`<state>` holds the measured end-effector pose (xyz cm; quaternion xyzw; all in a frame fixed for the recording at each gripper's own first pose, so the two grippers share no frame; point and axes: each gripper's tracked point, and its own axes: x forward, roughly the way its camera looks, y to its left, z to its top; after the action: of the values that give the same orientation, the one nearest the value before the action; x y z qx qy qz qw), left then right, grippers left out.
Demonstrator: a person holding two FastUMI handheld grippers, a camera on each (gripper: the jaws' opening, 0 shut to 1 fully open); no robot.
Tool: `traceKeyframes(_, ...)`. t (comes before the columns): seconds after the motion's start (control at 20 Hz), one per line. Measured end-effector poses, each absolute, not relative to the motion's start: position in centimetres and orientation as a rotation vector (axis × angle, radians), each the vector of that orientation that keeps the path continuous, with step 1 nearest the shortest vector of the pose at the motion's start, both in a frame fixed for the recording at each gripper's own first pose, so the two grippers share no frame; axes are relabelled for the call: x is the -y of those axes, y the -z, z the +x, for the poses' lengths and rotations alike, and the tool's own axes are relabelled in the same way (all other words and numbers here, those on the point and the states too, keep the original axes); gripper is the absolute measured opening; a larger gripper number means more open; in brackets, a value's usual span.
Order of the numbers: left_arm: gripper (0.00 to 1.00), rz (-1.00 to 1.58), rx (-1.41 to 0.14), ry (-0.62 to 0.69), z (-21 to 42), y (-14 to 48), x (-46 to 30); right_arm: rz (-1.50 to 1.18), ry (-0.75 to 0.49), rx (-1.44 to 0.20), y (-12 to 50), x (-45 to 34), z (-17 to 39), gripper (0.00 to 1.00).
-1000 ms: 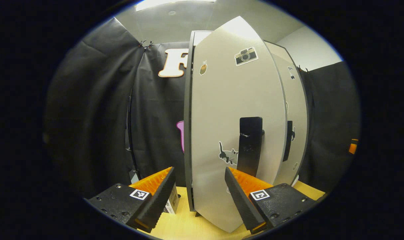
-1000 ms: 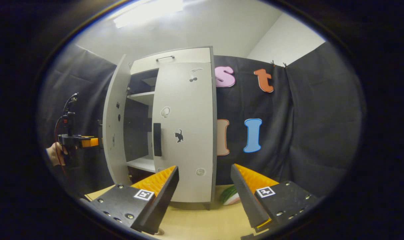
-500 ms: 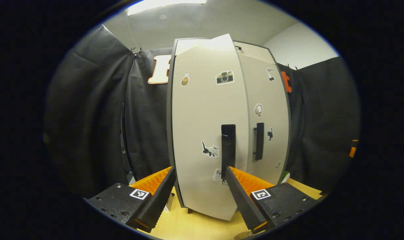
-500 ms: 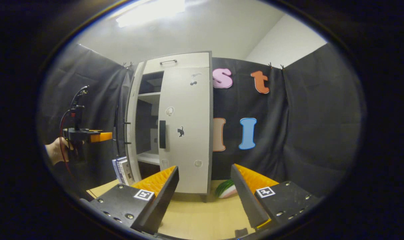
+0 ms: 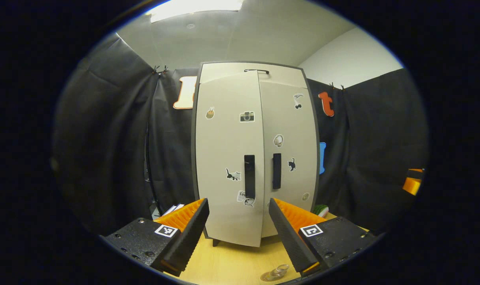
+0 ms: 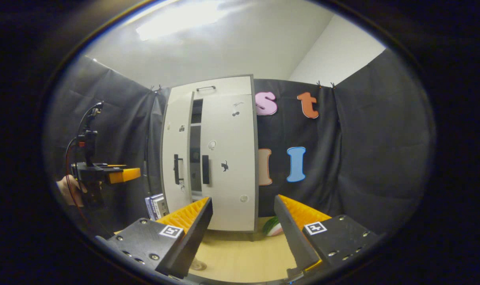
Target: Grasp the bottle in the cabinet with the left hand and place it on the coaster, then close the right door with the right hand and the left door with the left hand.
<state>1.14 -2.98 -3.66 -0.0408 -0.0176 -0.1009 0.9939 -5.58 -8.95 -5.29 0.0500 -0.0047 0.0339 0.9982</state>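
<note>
Cabinet [image 5: 256, 158], pale, two-door, standing on the wooden table [image 5: 232, 265] against the booth wall; all places below are given from it.

Left door [image 5: 228, 158]: nearly home, a narrow dark gap to the right door [image 6: 230, 158] visible in the right gripper view. Stiff flat panel, judged light on its hinges; a push on the face near the dark vertical handle [image 5: 249, 176] should seat it.

Right door: flush, handle [image 5: 277, 171] beside the seam.

Bottle [image 5: 277, 272]: a clear object low on the table in front of the cabinet, probably the bottle on its coaster; too small to confirm. If glass or thin plastic, slippery and light.

Left gripper [image 5: 238, 233]: in front of the left door, jaws spread, holding nothing, also seen at the cabinet's left in the right gripper view [image 6: 123, 174].

Right gripper [image 6: 244, 233]: in front of the cabinet, jaws spread, empty.

Markings: small picture stickers on both doors (camera, cats); no writing legible. Books [image 6: 157, 206] by the cabinet's left foot, titles unreadable.
</note>
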Motion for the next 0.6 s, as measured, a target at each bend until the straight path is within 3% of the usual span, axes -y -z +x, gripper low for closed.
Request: traceKeyframes(0.6,0.96,-0.126,-0.011,0.220,2.2,5.2,-1.6,0.124,-0.048,0.008,4.0,5.0,-3.4,0.95)
